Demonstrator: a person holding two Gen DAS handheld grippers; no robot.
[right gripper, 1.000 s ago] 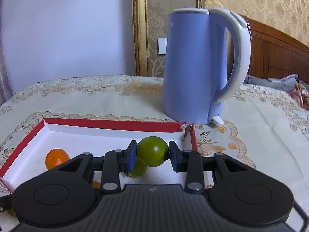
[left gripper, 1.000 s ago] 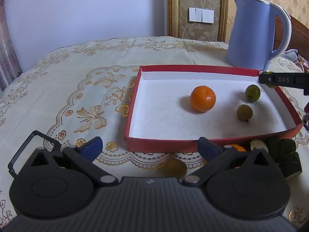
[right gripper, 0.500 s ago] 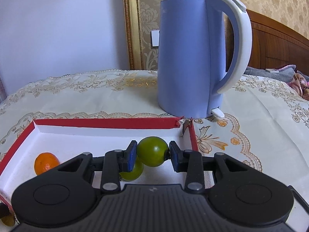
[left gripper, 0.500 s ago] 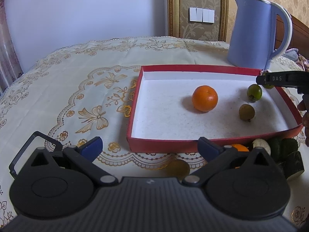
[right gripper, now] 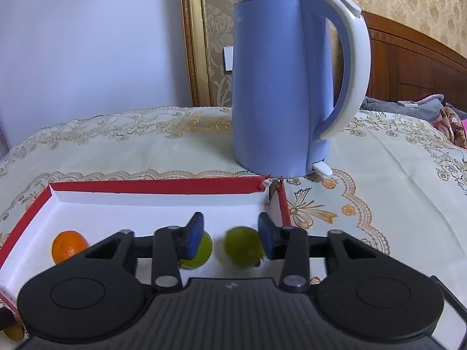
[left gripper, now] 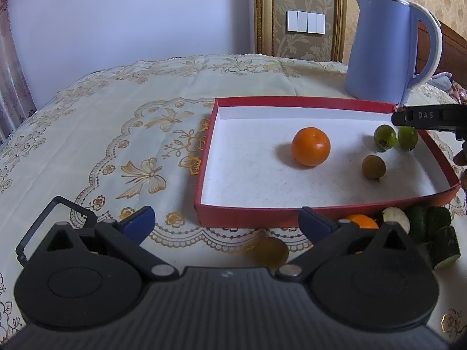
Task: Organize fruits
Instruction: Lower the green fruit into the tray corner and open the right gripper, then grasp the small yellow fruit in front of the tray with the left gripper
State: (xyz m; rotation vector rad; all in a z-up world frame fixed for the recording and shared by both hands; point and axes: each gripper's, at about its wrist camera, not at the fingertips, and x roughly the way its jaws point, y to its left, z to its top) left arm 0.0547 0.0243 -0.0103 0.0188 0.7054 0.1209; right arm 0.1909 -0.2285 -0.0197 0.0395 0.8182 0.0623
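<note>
A red tray point(left gripper: 242, 221) with a white floor holds an orange point(left gripper: 310, 145), a brownish-green fruit point(left gripper: 373, 166) and two green fruits point(left gripper: 385, 137) side by side at its far right. My right gripper point(right gripper: 230, 236) hovers over that corner with its jaws opening. One green fruit point(right gripper: 243, 246) lies loose on the tray floor between the pads, close to the right one. The other green fruit point(right gripper: 198, 250) sits partly behind the left pad. My left gripper point(left gripper: 226, 221) stands open and holds nothing, in front of the tray's near wall.
A blue kettle point(right gripper: 280, 87) stands just behind the tray's far right corner. In front of the tray lie a brownish fruit point(left gripper: 270, 252), another orange point(left gripper: 362, 221), a white piece point(left gripper: 395, 223) and dark green chunks point(left gripper: 432, 227). A patterned cloth point(left gripper: 116, 134) covers the table.
The right gripper's jaws have parted and the green fruit they held has dropped to the tray floor beside the other green one. The left gripper has stayed put.
</note>
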